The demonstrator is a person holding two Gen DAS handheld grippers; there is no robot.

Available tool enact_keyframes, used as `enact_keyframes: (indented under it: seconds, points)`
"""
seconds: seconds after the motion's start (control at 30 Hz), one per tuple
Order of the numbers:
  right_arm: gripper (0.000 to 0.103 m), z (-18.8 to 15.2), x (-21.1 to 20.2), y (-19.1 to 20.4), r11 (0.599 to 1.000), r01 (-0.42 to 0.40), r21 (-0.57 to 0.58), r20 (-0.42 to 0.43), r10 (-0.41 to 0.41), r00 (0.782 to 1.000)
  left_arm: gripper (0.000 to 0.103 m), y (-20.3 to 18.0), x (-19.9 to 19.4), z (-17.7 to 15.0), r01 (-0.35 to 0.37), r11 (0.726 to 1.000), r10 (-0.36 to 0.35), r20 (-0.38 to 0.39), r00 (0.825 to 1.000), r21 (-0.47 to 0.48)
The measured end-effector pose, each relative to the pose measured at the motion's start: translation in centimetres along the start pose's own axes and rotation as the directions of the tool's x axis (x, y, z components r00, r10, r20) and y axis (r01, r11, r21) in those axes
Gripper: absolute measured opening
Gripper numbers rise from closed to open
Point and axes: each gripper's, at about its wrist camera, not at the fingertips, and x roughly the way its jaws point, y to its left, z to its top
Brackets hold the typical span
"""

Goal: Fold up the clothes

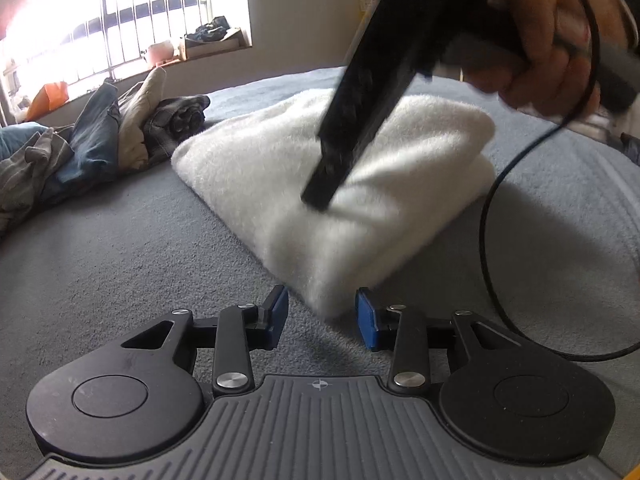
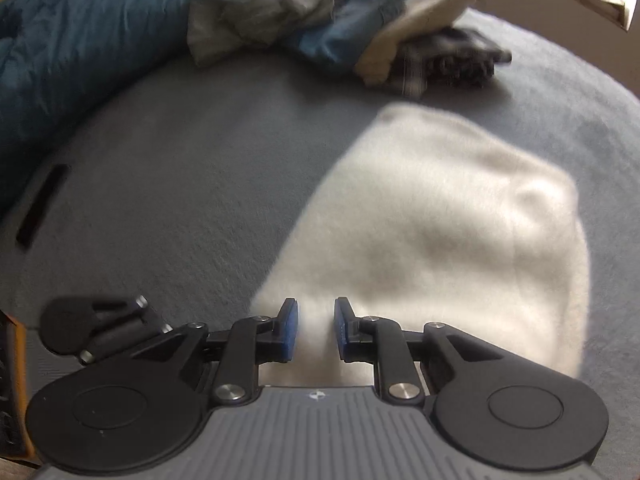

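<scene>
The left gripper (image 1: 322,314) sits lowest in its own view, angled down toward the grey bed cover (image 1: 140,248), its blue pads (image 1: 280,312) set moderately apart with the near corner of the folded white towel (image 1: 320,184) lying between them; the pads do not visibly press on the fabric. The towel rests on the cover as a thick folded bundle. Above it, the person's right hand (image 1: 560,40) wraps around the handle of the other tool, whose dark body slants steeply down onto the towel's top, a black cable (image 1: 488,216) looping away from it. In the right wrist view, the right gripper (image 2: 316,330) points sharply downward over the towel's near edge, its pads narrowly apart with white pile between them; whether they pinch it is unclear in the blur. A pile of unfolded clothes (image 1: 100,136) lies well apart, near the window (image 1: 120,20).
</scene>
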Motion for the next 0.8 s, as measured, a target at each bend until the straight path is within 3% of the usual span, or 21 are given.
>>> enact_keyframes:
  seconds: [0.17, 0.33, 0.5, 0.67, 0.8]
  points:
    - [0.020, -0.1, 0.3, -0.2, 0.999, -0.010, 0.033, -0.005, 0.010, 1.000, 0.037, -0.2, -0.2, 0.1, 0.006, 1.000, -0.006, 0.009, 1.000, 0.024]
    - [0.020, 0.0, -2.7, 0.3, 0.996, -0.050, 0.070, 0.049, 0.047, 0.998, 0.037, 0.0, -0.6, -0.1, -0.008, 1.000, 0.008, 0.007, 1.000, 0.023]
    - [0.015, -2.3, 0.8, -1.3, 0.988, -0.064, 0.143, 0.026, 0.061, 0.998, 0.037, 0.0, -0.5, -0.1, -0.010, 0.999, 0.010, -0.020, 1.000, 0.034]
    - [0.018, -3.6, -2.3, -1.5, 0.975, -0.117, 0.186, 0.100, 0.100, 0.990, 0.038, 0.9, -1.8, 0.6, -0.036, 0.999, 0.036, -0.008, 0.999, 0.040]
    - [0.020, -7.6, -5.1, -1.6, 0.952, -0.189, 0.239, 0.143, 0.158, 0.977, 0.038, 2.2, -3.0, 2.2, -0.041, 0.999, 0.041, 0.012, 0.999, -0.011]
